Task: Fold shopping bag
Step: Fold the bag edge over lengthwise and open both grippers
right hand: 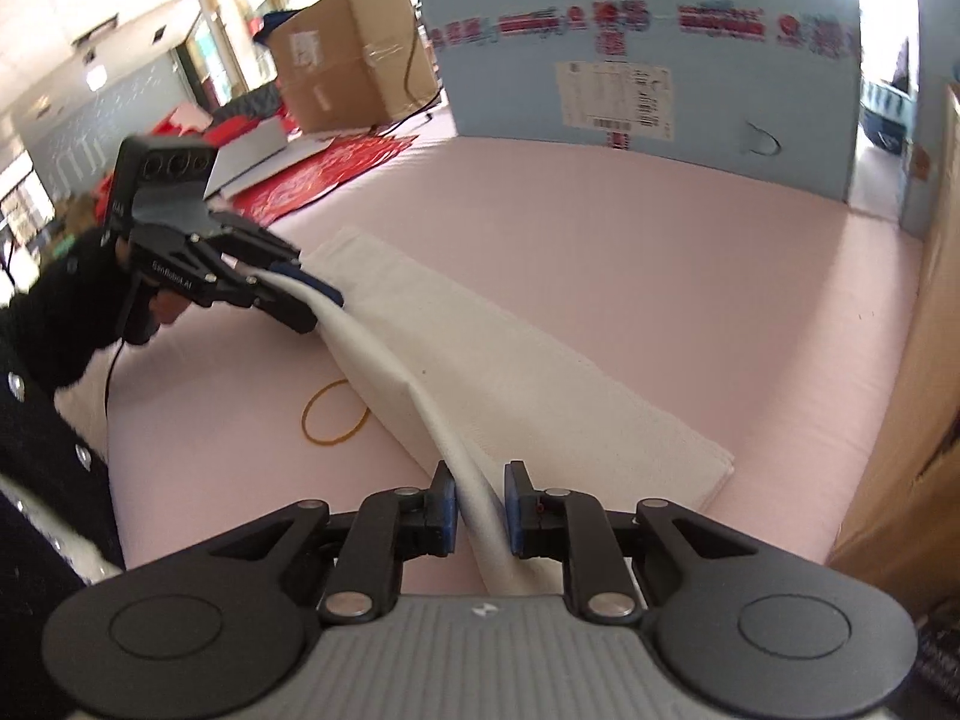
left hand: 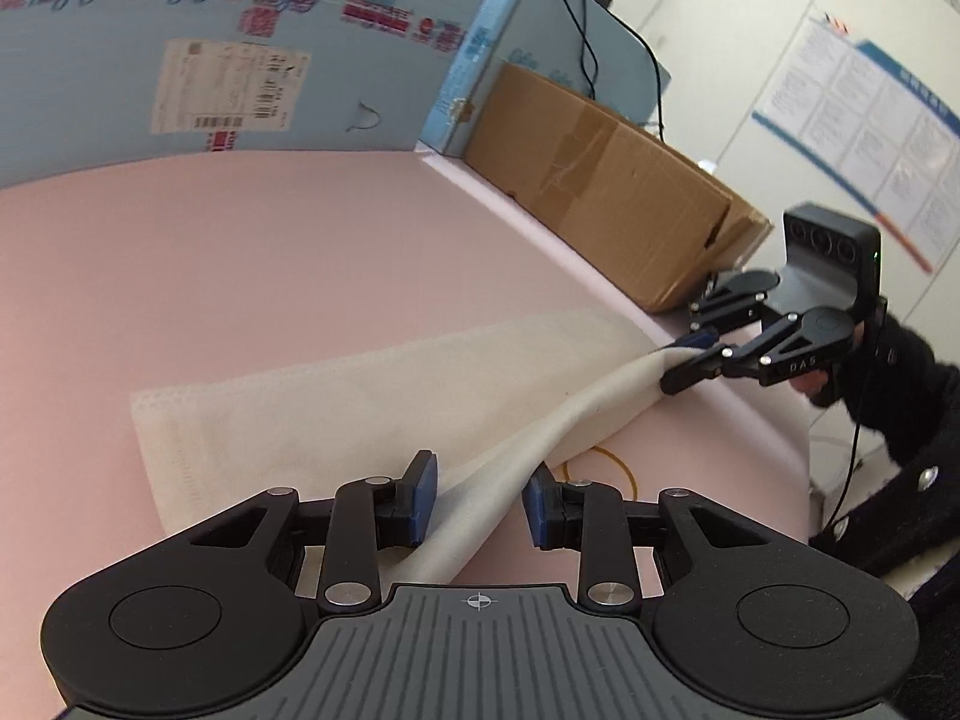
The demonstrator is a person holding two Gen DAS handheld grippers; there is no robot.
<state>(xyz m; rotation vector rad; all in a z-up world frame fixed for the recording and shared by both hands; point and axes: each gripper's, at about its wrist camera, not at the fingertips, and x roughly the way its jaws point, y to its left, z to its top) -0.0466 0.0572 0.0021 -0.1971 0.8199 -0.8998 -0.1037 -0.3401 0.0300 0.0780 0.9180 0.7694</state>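
A white non-woven shopping bag (left hand: 288, 420) lies flat on the pink table top (left hand: 240, 252), folded into a long strip (right hand: 558, 402). Its near long edge is lifted into a taut fold that runs between the two grippers. My left gripper (left hand: 483, 483) holds one end of that fold, with the fabric filling the gap between its blue pads; the right wrist view shows it (right hand: 312, 309) clamped on the cloth. My right gripper (right hand: 480, 483) is shut on the other end, and it also appears at the table's edge (left hand: 690, 360). A black-sleeved hand holds each.
A yellow rubber band (right hand: 333, 414) lies on the table under the lifted fold (left hand: 621, 471). A light blue carton (left hand: 180, 60) stands at the back and a brown cardboard box (left hand: 600, 192) along the side. Red printed items (right hand: 312, 180) lie beyond the left gripper.
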